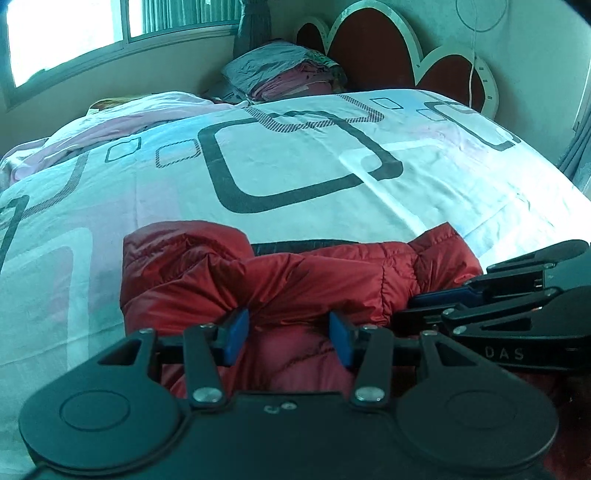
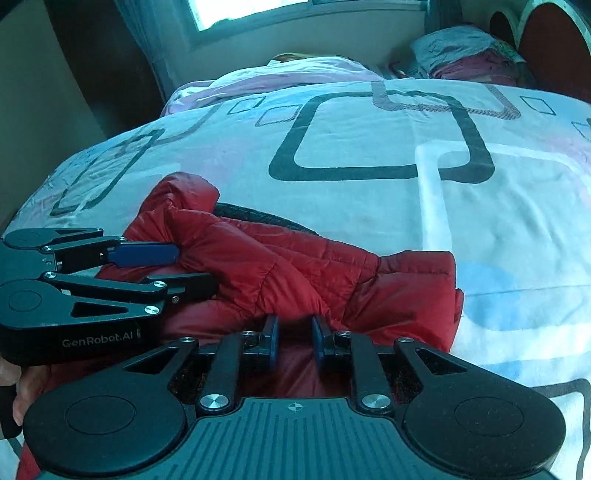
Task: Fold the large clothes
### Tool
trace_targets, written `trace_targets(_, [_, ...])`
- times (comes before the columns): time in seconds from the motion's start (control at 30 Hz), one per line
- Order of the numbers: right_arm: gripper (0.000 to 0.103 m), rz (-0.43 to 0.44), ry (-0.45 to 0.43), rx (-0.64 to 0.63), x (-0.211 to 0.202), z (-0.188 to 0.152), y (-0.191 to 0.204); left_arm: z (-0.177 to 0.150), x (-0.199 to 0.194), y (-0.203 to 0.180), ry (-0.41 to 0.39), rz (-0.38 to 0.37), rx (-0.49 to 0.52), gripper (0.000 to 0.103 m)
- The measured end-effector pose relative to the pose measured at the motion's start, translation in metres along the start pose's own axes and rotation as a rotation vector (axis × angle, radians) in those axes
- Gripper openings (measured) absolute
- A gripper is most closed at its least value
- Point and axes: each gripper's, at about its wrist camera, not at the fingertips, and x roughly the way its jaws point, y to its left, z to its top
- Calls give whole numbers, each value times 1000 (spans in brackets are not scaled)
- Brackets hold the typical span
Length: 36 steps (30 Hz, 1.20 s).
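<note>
Nearest, both tools are hanging over the red jacket at the bed's near edge. The left tool is standing apart, fabric bulging between its pads; the right tool is pinching a fold. Beyond, the patterned quilt is spreading toward stacked bedding, a headboard and a window.

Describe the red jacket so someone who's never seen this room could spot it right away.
Start at the bed, covered by a pale quilt printed with dark rounded squares. At its near edge, right in front of both grippers, lies the red jacket, puffy and quilted with a shiny surface. It is the only red garment on the quilt; the other clothes are a folded stack far off by the headboard.
</note>
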Motion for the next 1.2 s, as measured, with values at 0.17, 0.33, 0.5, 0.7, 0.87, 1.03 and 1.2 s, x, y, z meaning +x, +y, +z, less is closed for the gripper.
trace_targets(0.17, [20, -26, -24, -33, -30, 5, 13, 3, -26, 0, -30, -4, -23, 58])
trace_targets(0.33, [38, 11, -115, -85, -93, -16, 31, -15, -90, 2, -94, -24, -66, 70])
trace_targets(0.5, [38, 7, -87, -113, -112, -49, 41, -53, -115, 2, -36, -28, -89, 58])
trace_targets(0.7, [38, -9, -13, -88, -77, -73, 41, -75, -89, -1, 31, 0, -98, 59])
trace_targets(0.87, [38, -17, -19, -57, -79, -71, 38, -73, -90, -4, 37, 17, -96, 59])
trace_targets(1.03, [38, 19, -71, -105, -130, -79, 53, -77, -136, -12, 4, -6, -112, 63])
trace_targets(1.2, [38, 79, -32, -99, -144, -102, 63, -98, -145, -25, 67, -23, -94, 65])
